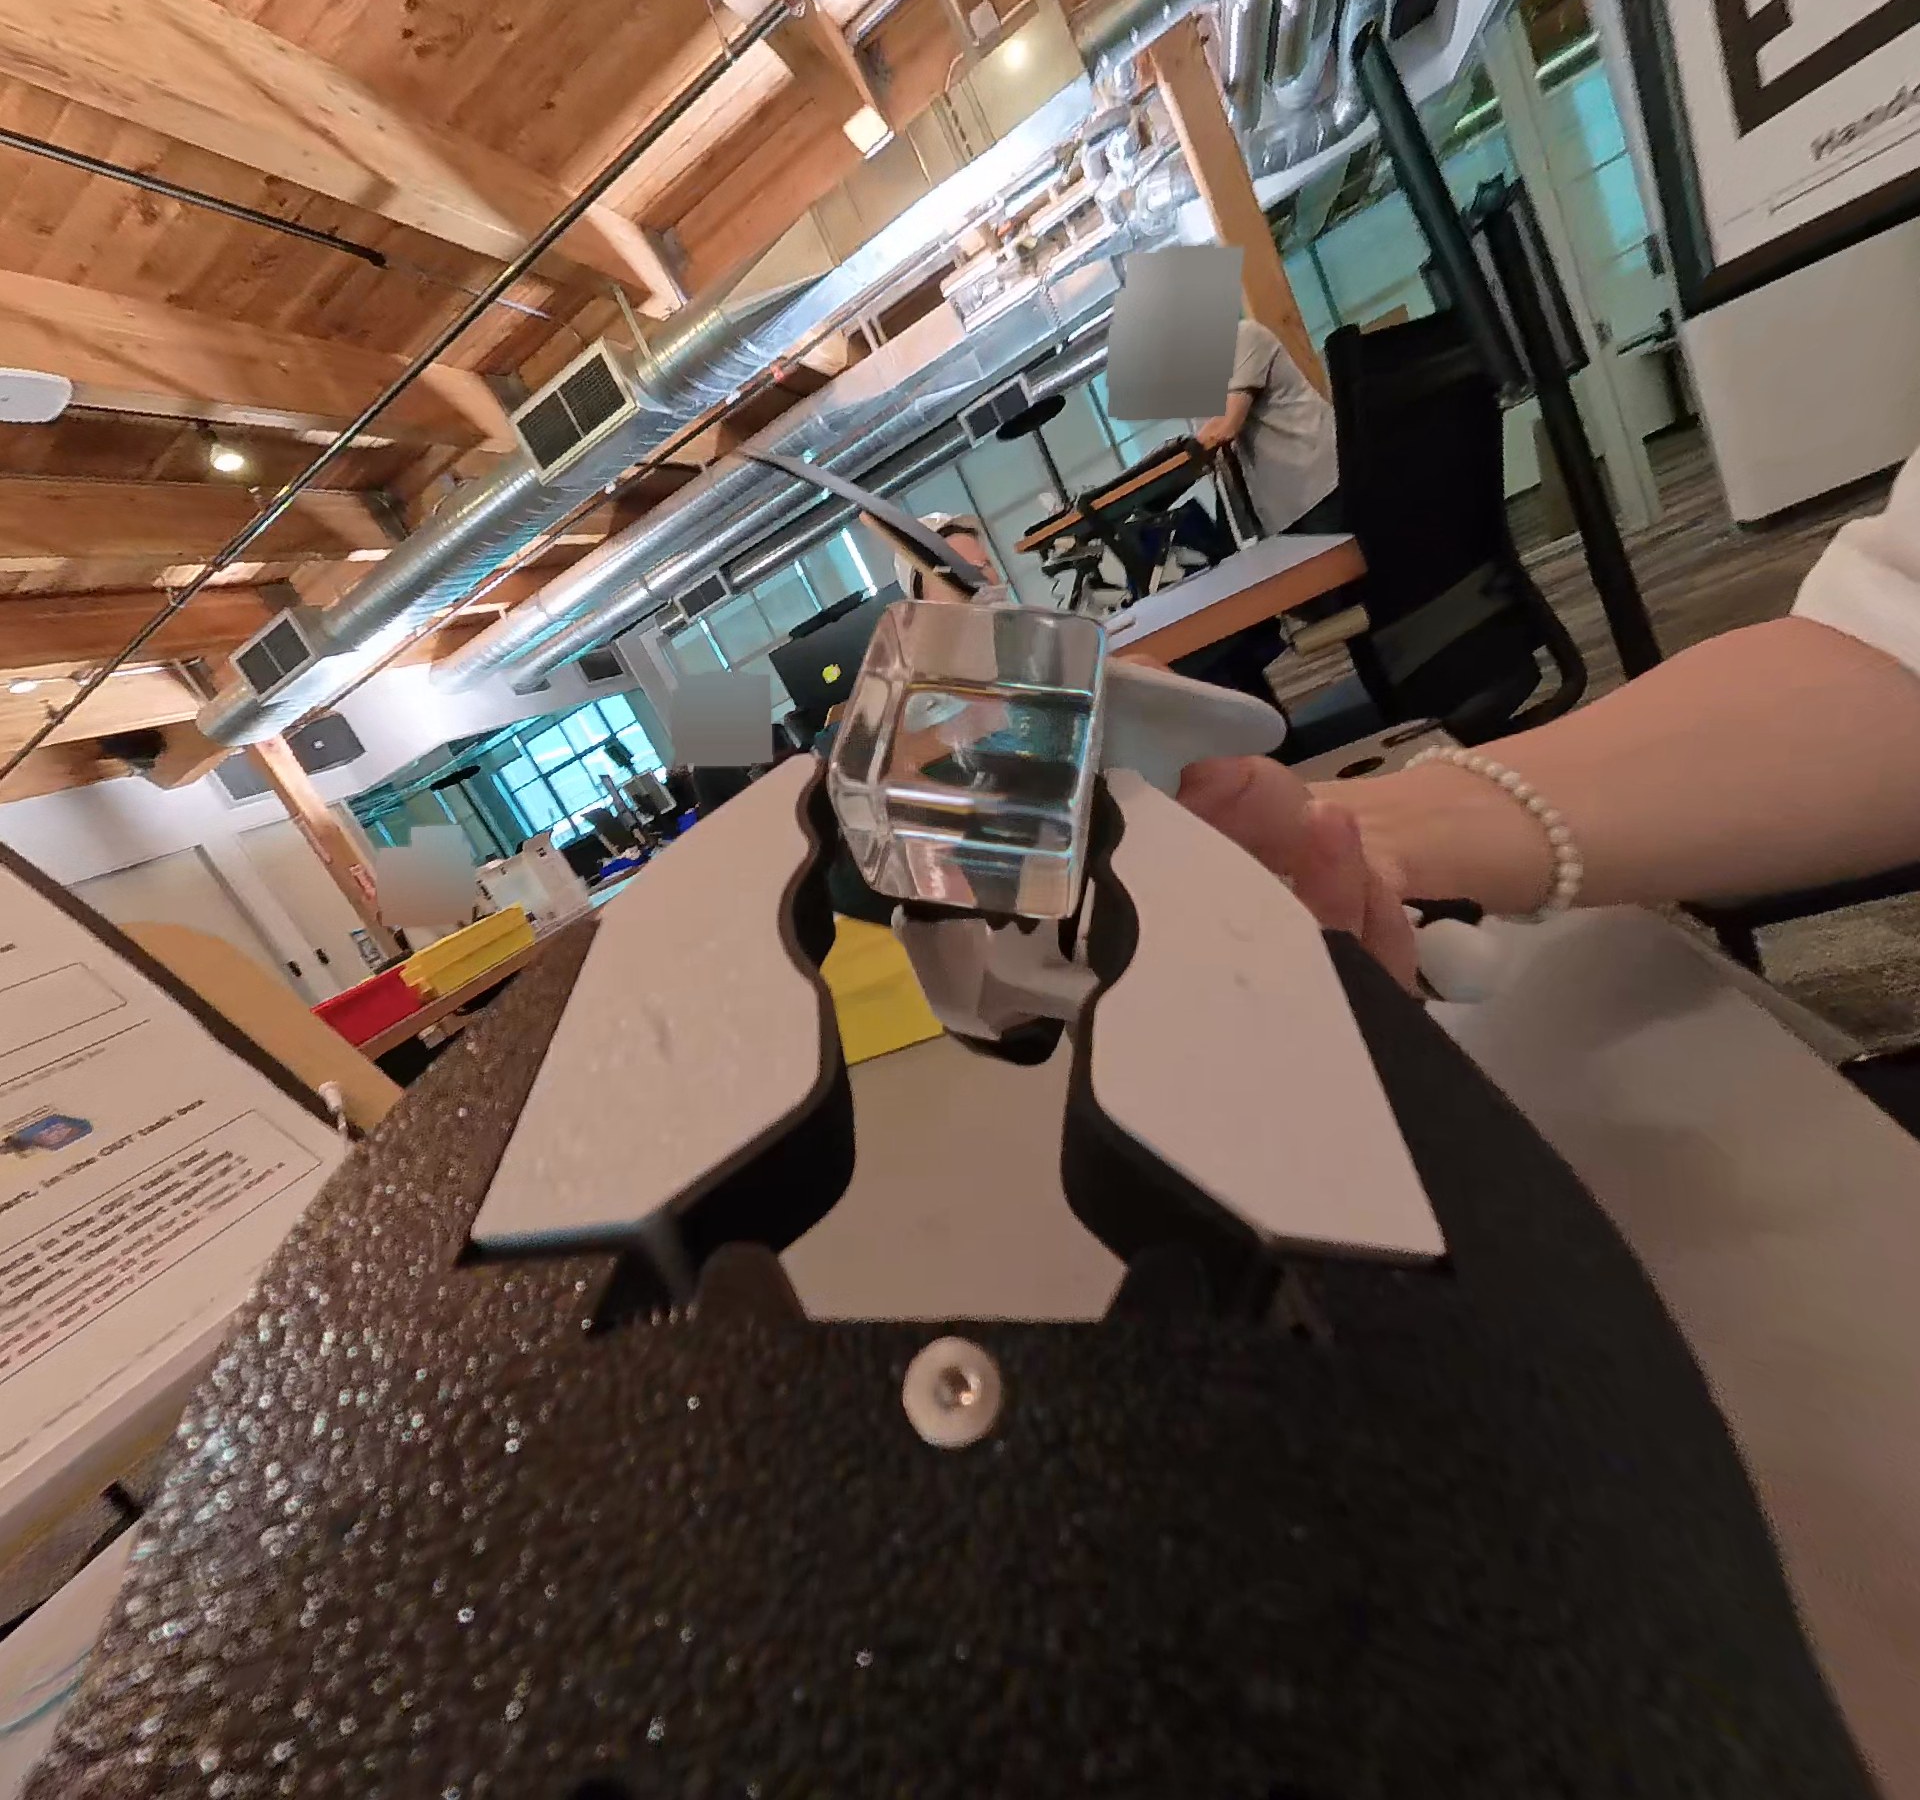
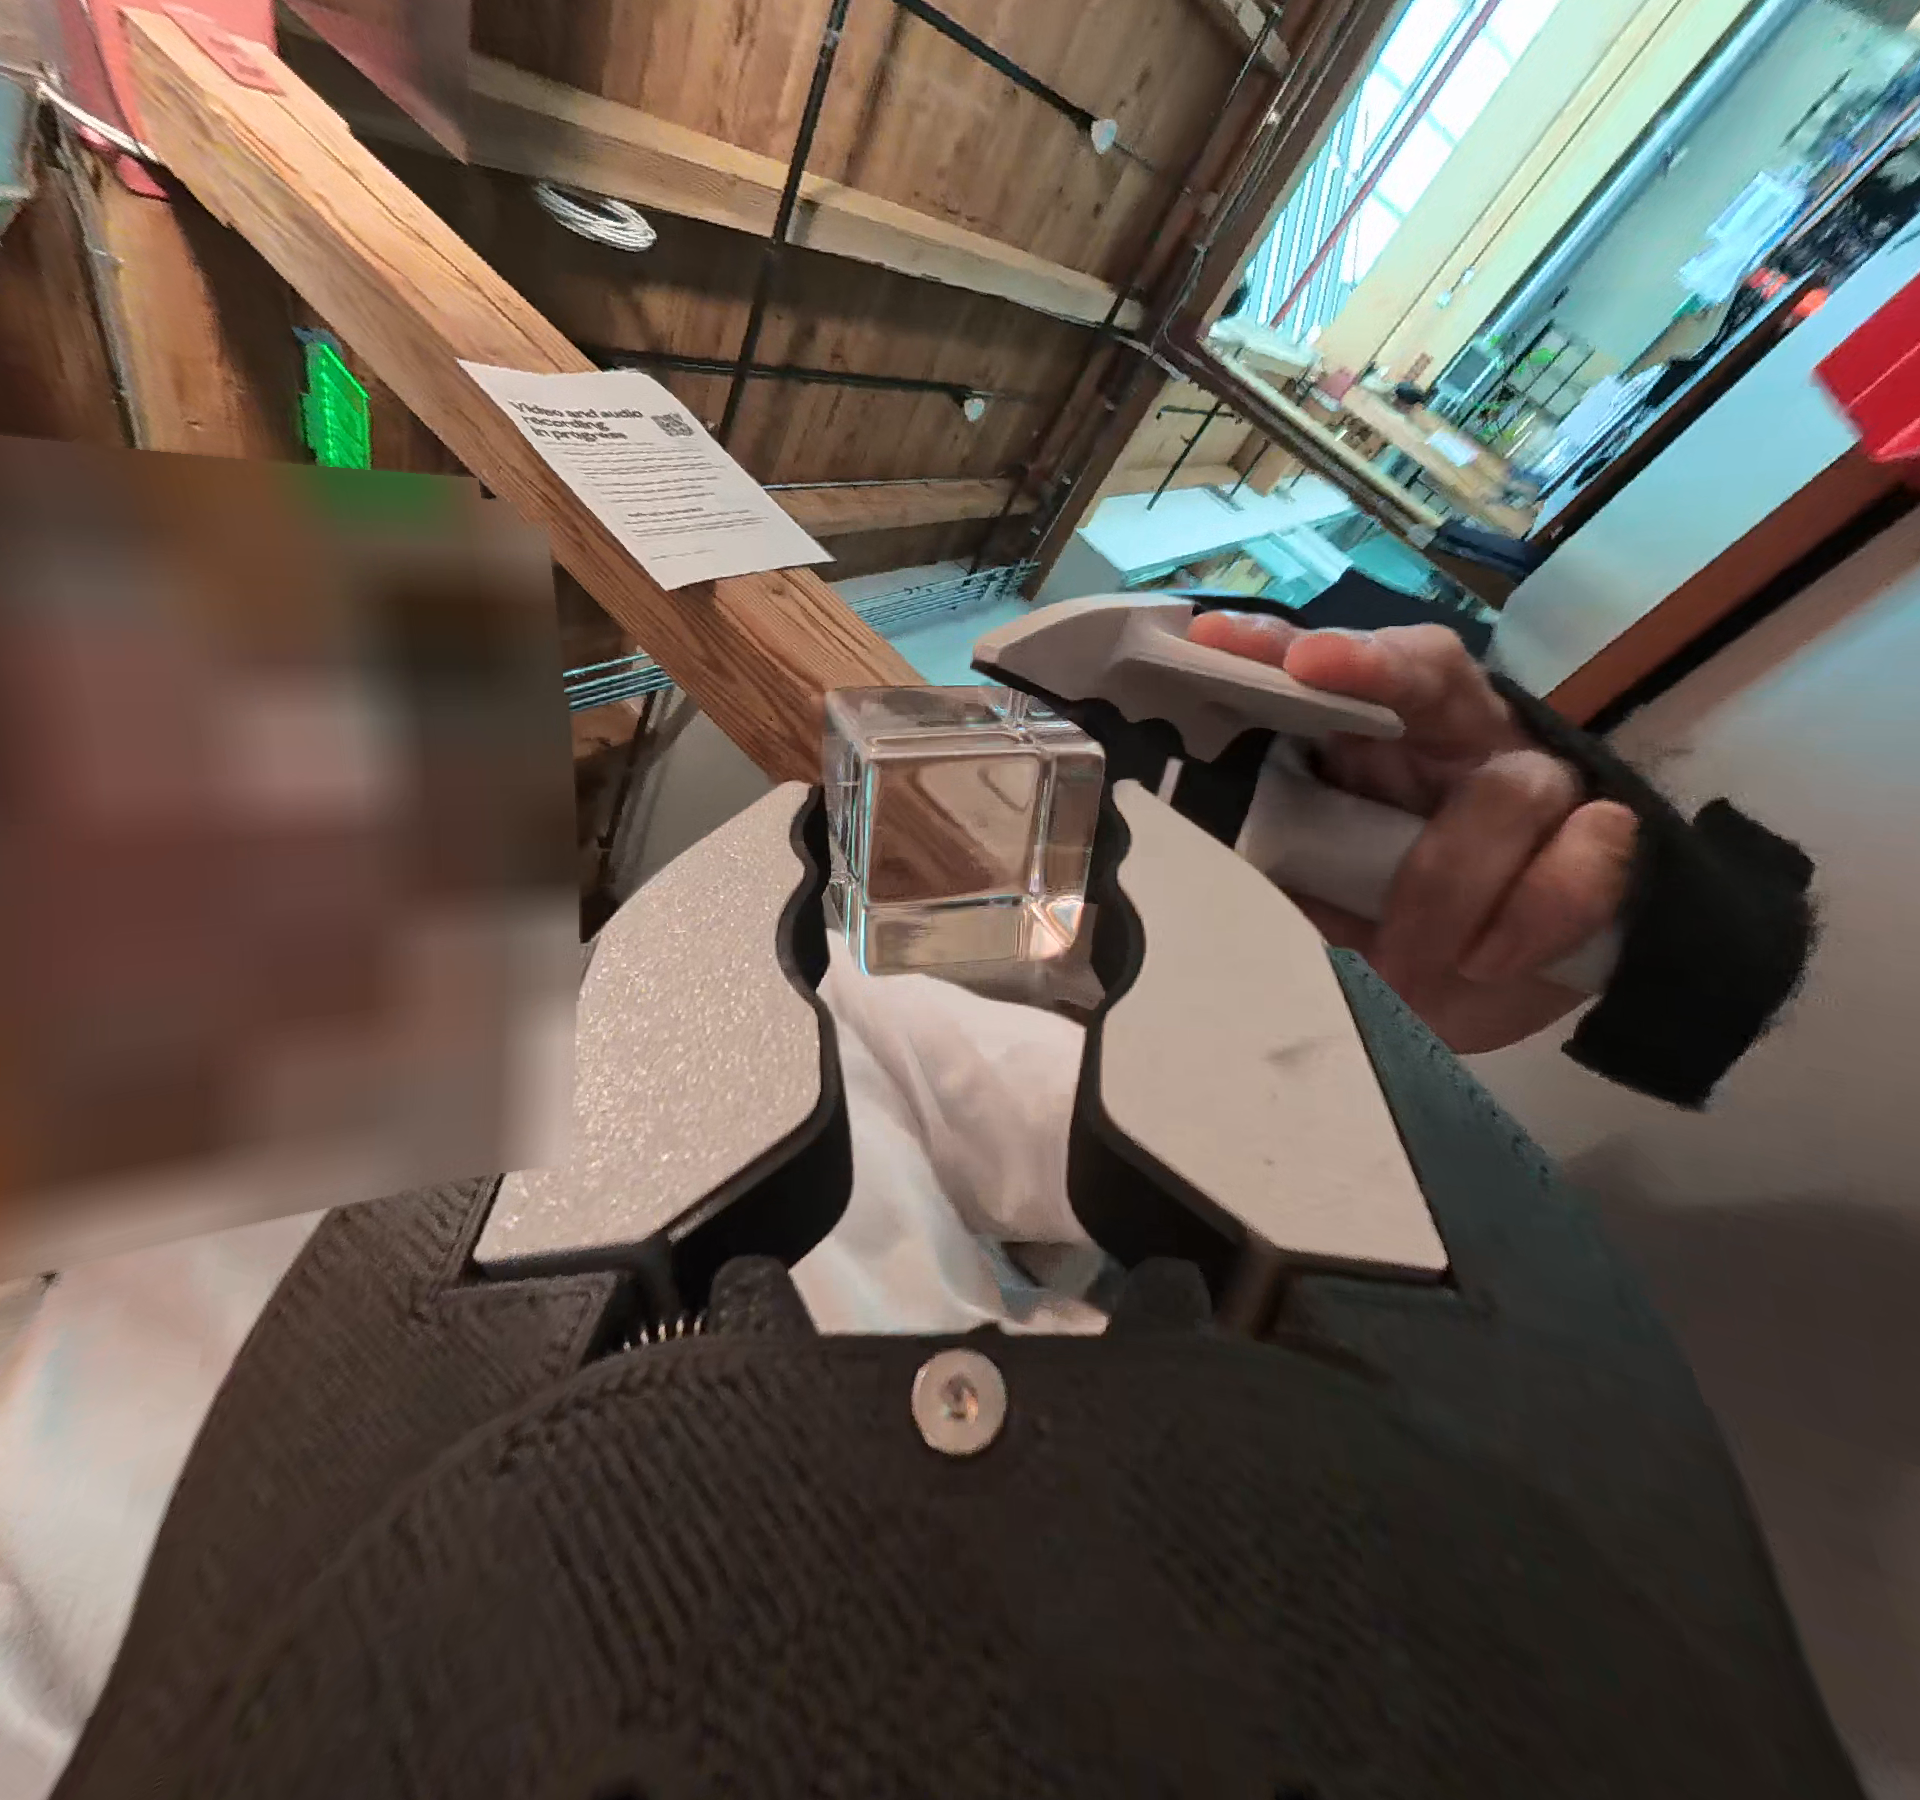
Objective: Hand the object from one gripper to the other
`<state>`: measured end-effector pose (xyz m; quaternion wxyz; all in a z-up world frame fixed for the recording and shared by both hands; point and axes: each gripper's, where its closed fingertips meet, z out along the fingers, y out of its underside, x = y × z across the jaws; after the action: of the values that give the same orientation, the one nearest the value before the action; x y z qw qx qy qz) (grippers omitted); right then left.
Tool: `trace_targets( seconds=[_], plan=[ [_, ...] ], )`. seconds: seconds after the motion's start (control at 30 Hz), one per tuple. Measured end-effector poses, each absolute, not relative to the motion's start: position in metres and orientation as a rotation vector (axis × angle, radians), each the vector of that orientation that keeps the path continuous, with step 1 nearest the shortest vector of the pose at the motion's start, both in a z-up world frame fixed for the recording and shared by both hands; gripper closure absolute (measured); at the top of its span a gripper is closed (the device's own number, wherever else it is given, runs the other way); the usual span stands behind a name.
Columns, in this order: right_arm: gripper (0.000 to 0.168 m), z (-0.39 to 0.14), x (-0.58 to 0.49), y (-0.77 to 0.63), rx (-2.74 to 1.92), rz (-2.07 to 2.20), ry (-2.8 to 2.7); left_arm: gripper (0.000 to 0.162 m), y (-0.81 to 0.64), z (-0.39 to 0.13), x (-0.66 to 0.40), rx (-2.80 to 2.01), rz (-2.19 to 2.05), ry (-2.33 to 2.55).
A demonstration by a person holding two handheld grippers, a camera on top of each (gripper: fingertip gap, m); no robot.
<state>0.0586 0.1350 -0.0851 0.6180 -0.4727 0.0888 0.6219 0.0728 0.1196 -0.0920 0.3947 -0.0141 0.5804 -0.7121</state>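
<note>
A clear glass-like cube (image 1: 966, 774) sits between the two grey fingertips of my left gripper (image 1: 961, 805), which is shut on it. The same cube (image 2: 961, 825) also sits between the fingertips of my right gripper (image 2: 966, 846), whose jaws press on its left and right faces. The cube is held up in the air. In the left wrist view the other gripper's grey fingers (image 1: 1195, 711) reach in from the right, above and below the cube, held by a hand with a pearl bracelet (image 1: 1351, 846). In the right wrist view the other gripper's finger (image 2: 1143, 670) meets the cube's upper right corner.
A sloping wooden beam (image 2: 436, 296) with a paper sheet runs behind the cube in the right wrist view. Red and yellow bins (image 1: 436, 971) and a black office chair (image 1: 1423, 545) stand farther off. A white printed sheet (image 1: 125, 1158) is at the left. People stand in the background. The tips of both grippers are at nearly the same place.
</note>
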Motion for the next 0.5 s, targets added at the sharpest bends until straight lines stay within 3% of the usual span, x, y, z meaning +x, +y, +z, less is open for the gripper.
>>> trace_targets(
  seconds=[0.17,0.3,0.5],
  plan=[
    [0.121,-0.098,0.072,0.144,-1.243,1.212,0.231,0.114,0.129,-0.104,0.085,-0.142,-1.706,1.579],
    [0.121,-0.122,0.105,0.146,-1.480,0.740,0.278,0.106,0.133,-0.112,0.093,-0.271,-1.659,1.708],
    [0.121,-0.110,0.121,0.137,-1.537,0.282,0.135,0.104,0.130,-0.115,0.100,-0.696,-1.986,1.862]
  ],
)
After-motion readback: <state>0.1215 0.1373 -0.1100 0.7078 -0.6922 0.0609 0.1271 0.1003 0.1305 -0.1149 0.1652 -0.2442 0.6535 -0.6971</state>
